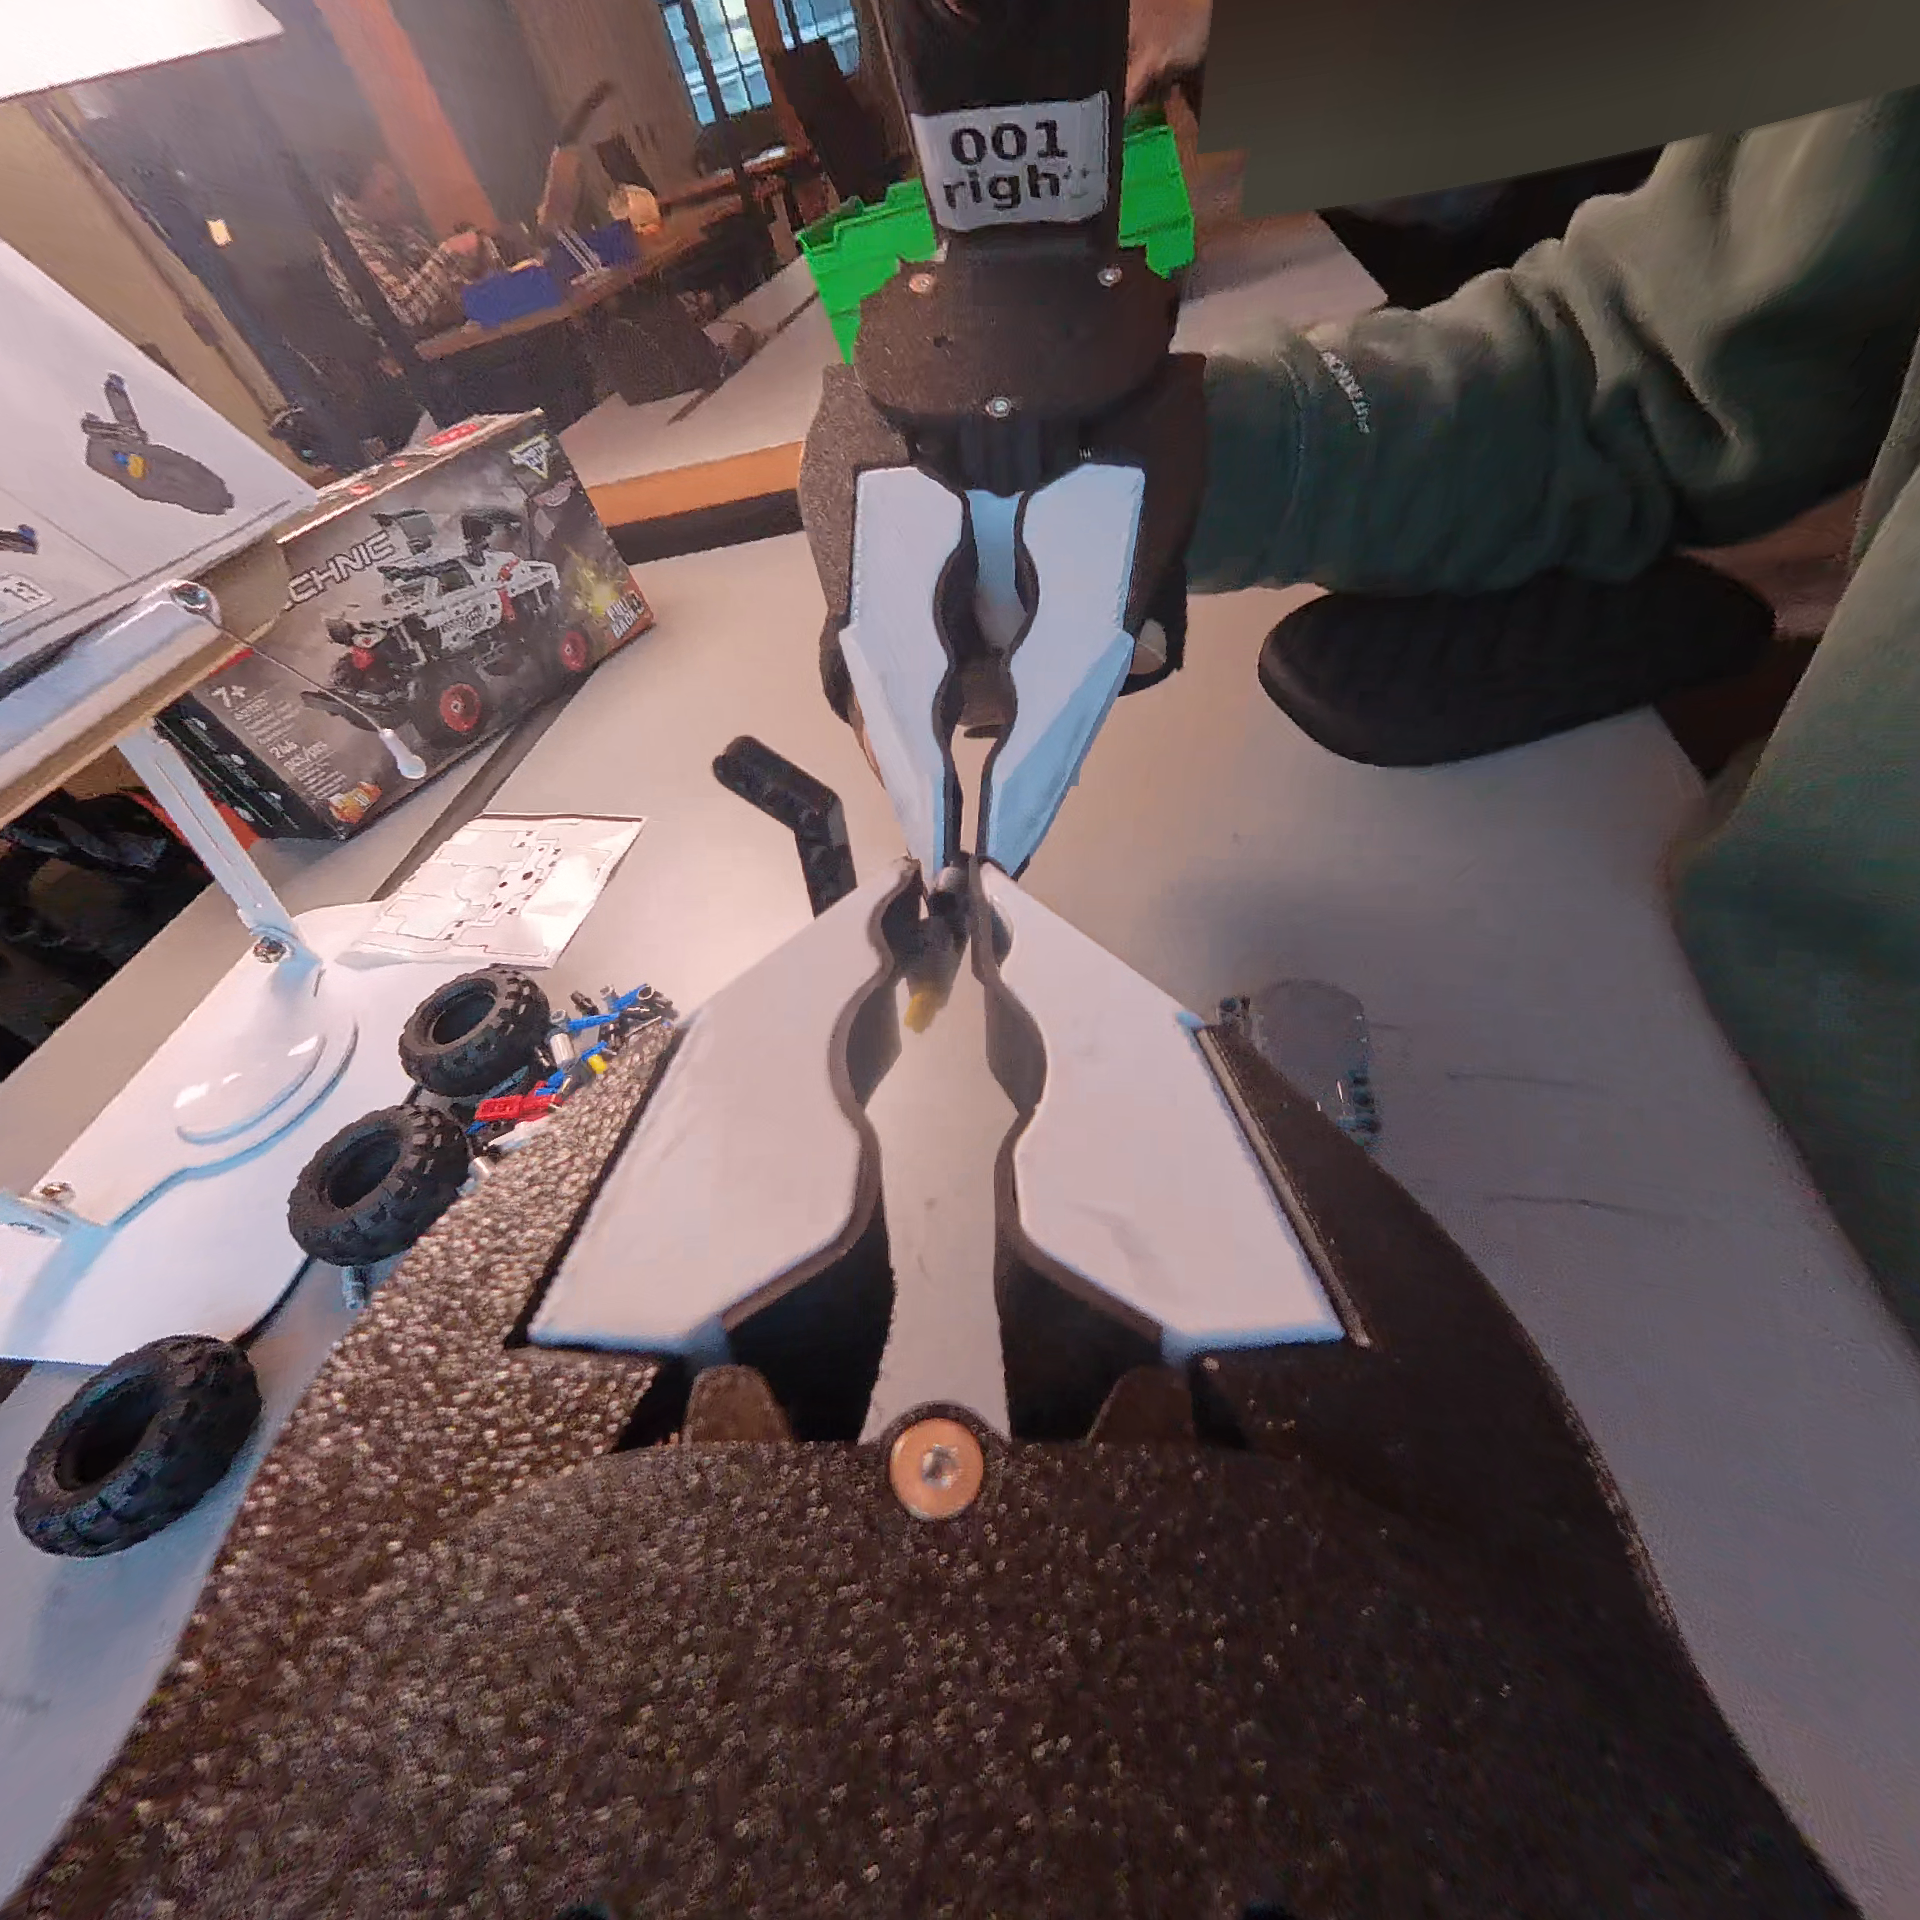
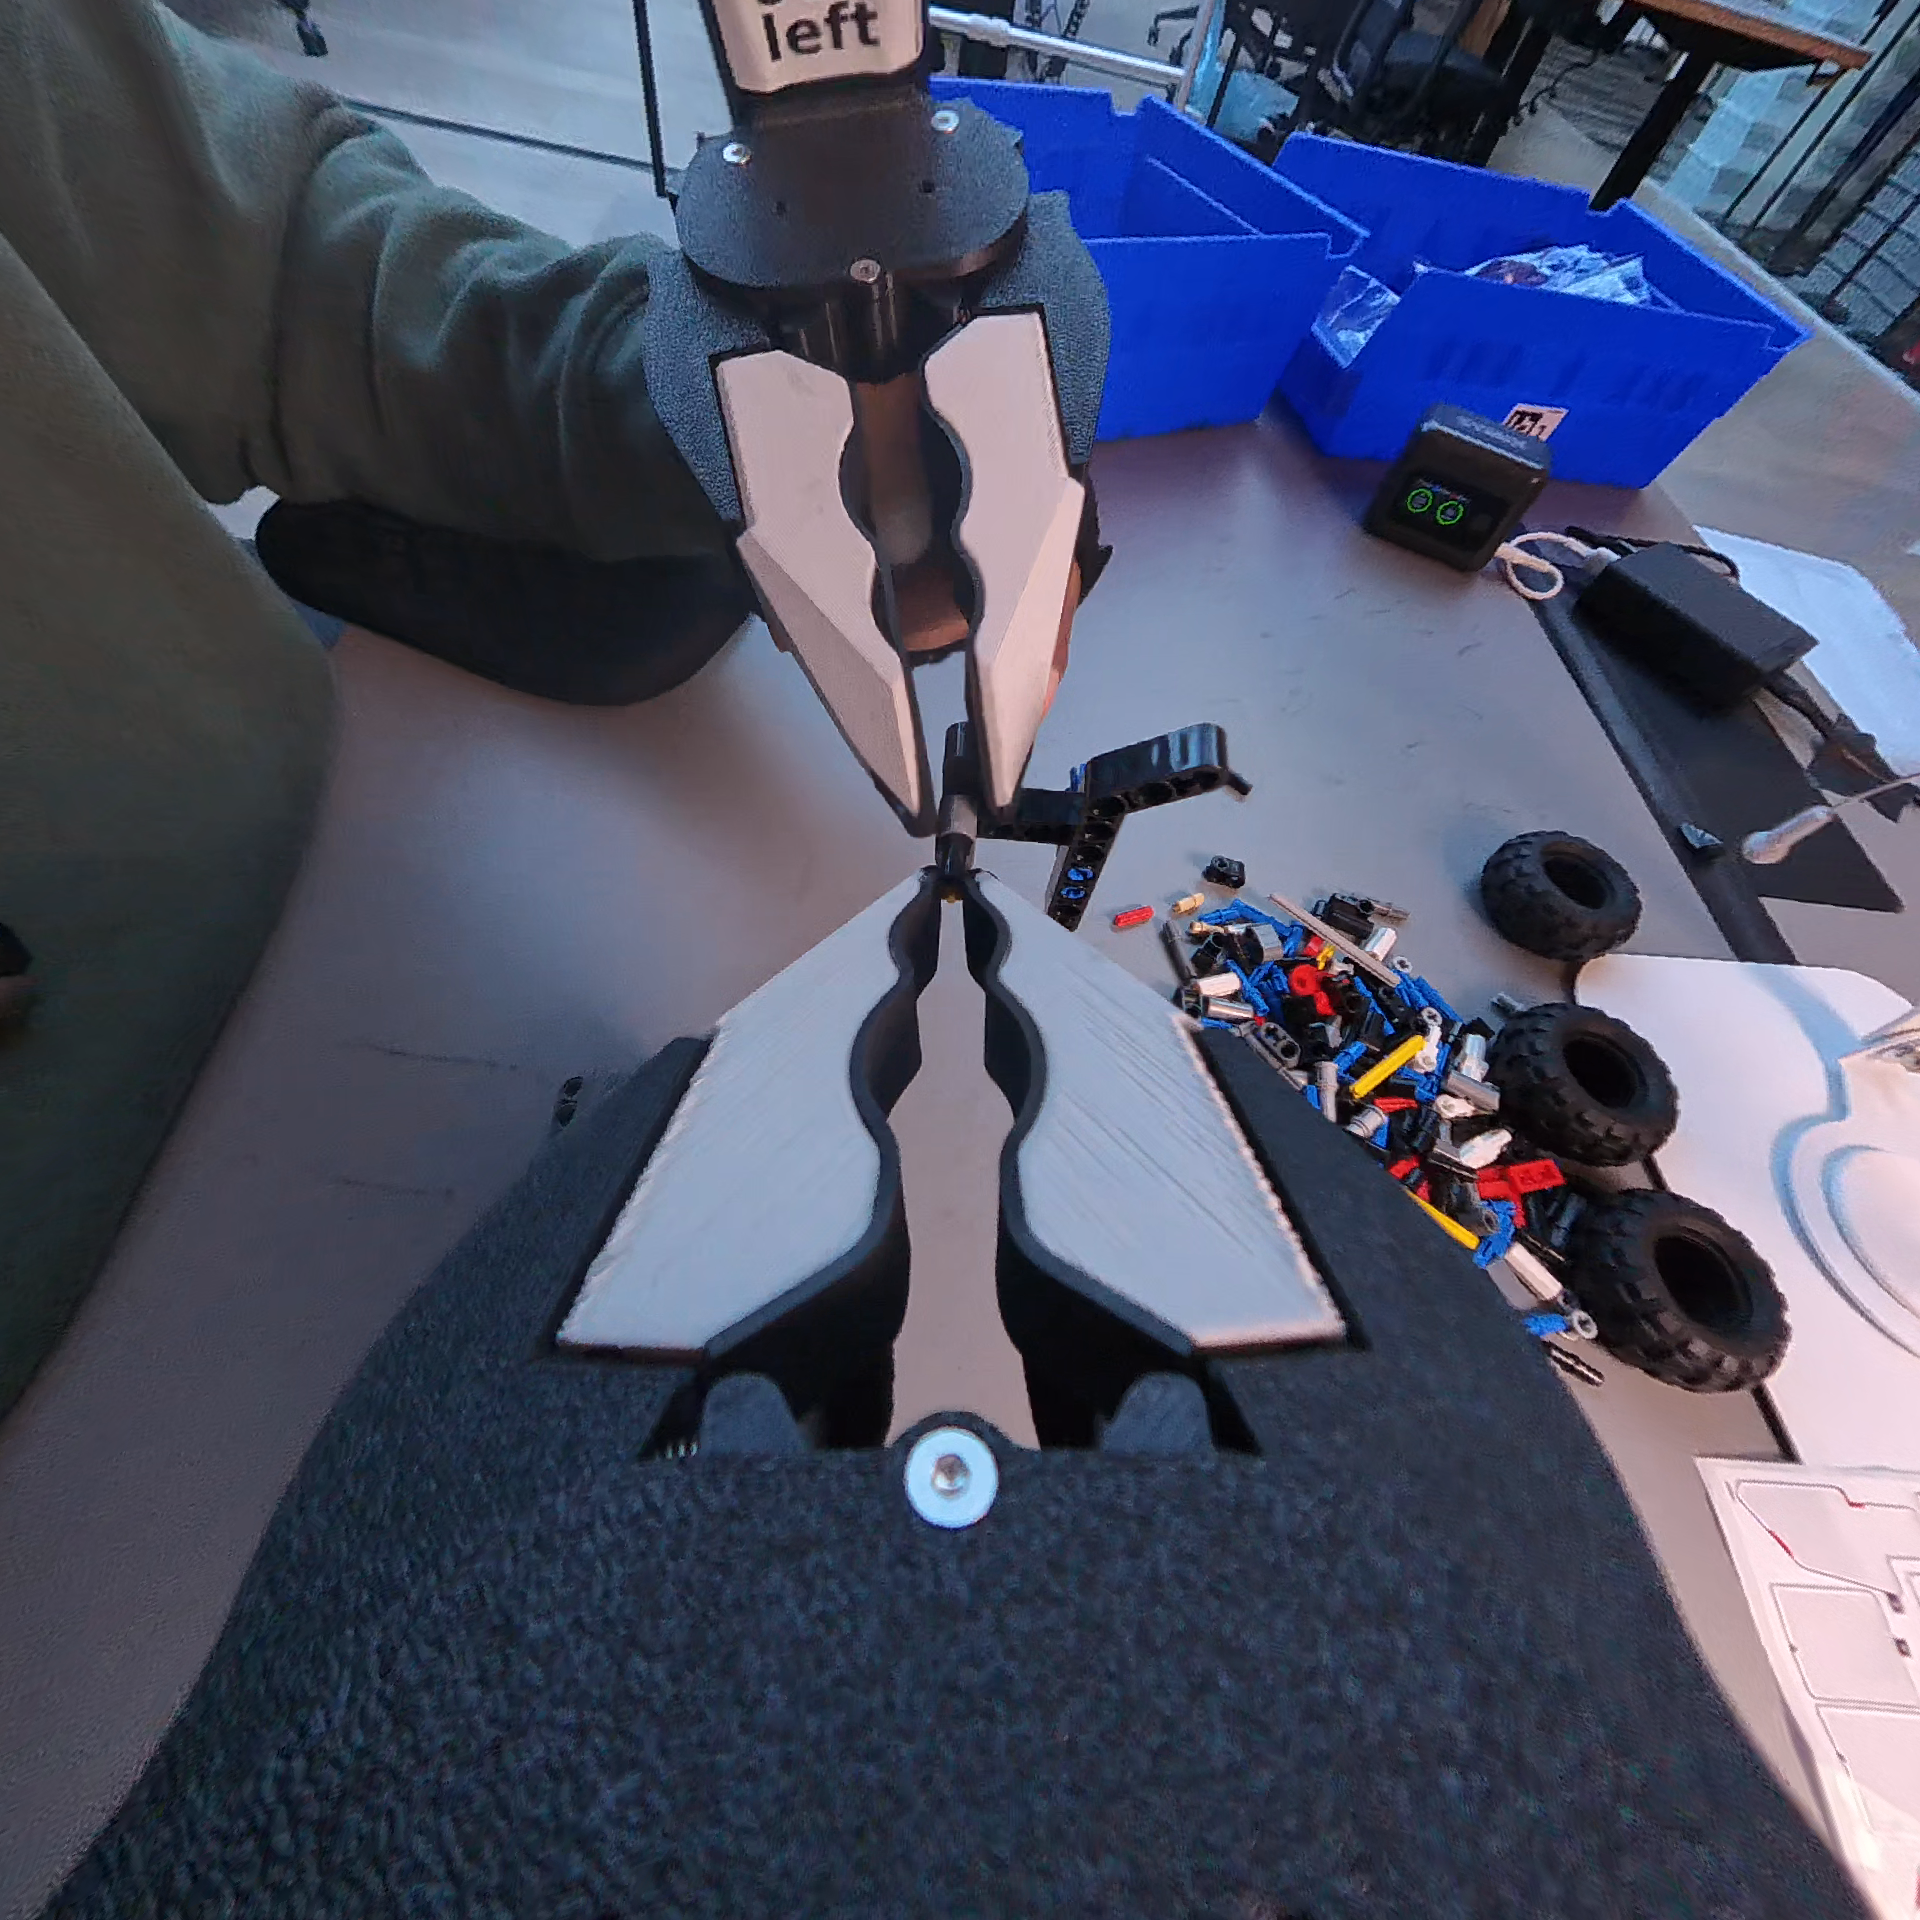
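My left gripper (image 1: 945, 888) is shut on a black angled beam assembly (image 1: 805, 810), held above the grey table (image 1: 1403, 935). A tan pin end (image 1: 920, 1006) sticks out of the assembly between its fingers. My right gripper (image 2: 951, 883) faces it tip to tip and is shut on a small dark pin (image 2: 954, 844). The pin's far end touches the black assembly (image 2: 1132, 790) in the left gripper (image 2: 961, 805). The right gripper (image 1: 961, 857) also shows in the left wrist view, held by a hand in a green sleeve.
A pile of small coloured parts (image 2: 1351, 1029) and three black tyres (image 2: 1584, 1081) lie to the right, by a white stand base (image 1: 208, 1143). A toy box (image 1: 457, 613) and sticker sheet (image 1: 509, 883) lie nearby. Blue bins (image 2: 1538, 343), a black device (image 2: 1455, 488) and an adapter (image 2: 1694, 623) stand behind. Left and right tips are no more than a few centimetres apart.
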Motion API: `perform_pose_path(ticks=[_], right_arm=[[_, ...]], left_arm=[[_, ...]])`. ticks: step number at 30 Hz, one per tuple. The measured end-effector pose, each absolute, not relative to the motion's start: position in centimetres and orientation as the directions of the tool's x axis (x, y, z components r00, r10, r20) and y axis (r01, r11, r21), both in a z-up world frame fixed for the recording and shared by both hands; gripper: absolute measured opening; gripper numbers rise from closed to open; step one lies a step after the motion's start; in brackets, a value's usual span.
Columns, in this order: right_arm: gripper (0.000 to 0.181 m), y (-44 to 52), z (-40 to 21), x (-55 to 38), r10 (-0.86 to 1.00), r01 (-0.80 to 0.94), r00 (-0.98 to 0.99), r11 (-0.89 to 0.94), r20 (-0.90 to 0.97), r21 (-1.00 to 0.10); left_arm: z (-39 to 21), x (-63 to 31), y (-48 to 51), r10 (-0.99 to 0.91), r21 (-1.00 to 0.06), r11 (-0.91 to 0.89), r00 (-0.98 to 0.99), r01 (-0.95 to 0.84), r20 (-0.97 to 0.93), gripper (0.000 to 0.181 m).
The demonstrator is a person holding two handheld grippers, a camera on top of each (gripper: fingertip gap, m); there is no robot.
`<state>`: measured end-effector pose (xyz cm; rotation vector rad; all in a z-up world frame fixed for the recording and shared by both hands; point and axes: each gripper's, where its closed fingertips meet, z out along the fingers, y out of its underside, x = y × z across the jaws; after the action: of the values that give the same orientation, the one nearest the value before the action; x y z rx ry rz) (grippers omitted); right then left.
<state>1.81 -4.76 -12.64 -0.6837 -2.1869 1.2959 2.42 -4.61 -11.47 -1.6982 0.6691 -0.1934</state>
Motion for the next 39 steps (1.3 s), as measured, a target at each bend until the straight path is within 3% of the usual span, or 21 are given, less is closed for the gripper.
perform_pose_path(ticks=[13, 16, 33, 35, 39], right_arm=[[0.004, -4.6, -12.5, 2.2, 0.614, 0.093, -0.752, 0.458, 0.239, -0.884], [0.015, -4.8, -12.3, 2.5, 0.607, 0.095, -0.765, 0.438, 0.216, -0.894], [0.003, -4.7, -12.0, 2.7, 0.565, 0.071, -0.804, 0.403, 0.187, -0.912], [0.003, -2.9, -11.0, 2.8, 0.594, 0.067, -0.785, 0.367, 0.178, -0.928], [0.003, 2.2, -8.2, 1.9, 0.731, 0.056, -0.654, 0.302, 0.193, -0.952]], left_arm=[[-12.4, 2.5, -4.8, -0.531, -0.906, -0.152, 0.806, -0.395, -0.262, 0.007], [-12.5, 2.3, -4.6, -0.508, -0.891, -0.155, 0.808, -0.427, -0.299, 0.007], [-12.6, 3.0, -4.5, -0.536, -0.889, -0.169, 0.797, -0.425, -0.279, 0.007], [-13.6, 1.0, -4.7, -0.498, -0.862, -0.226, 0.814, -0.454, -0.299, 0.006], [-12.3, -1.0, -5.7, -0.483, -0.919, -0.203, 0.851, -0.337, -0.206, 0.006]])
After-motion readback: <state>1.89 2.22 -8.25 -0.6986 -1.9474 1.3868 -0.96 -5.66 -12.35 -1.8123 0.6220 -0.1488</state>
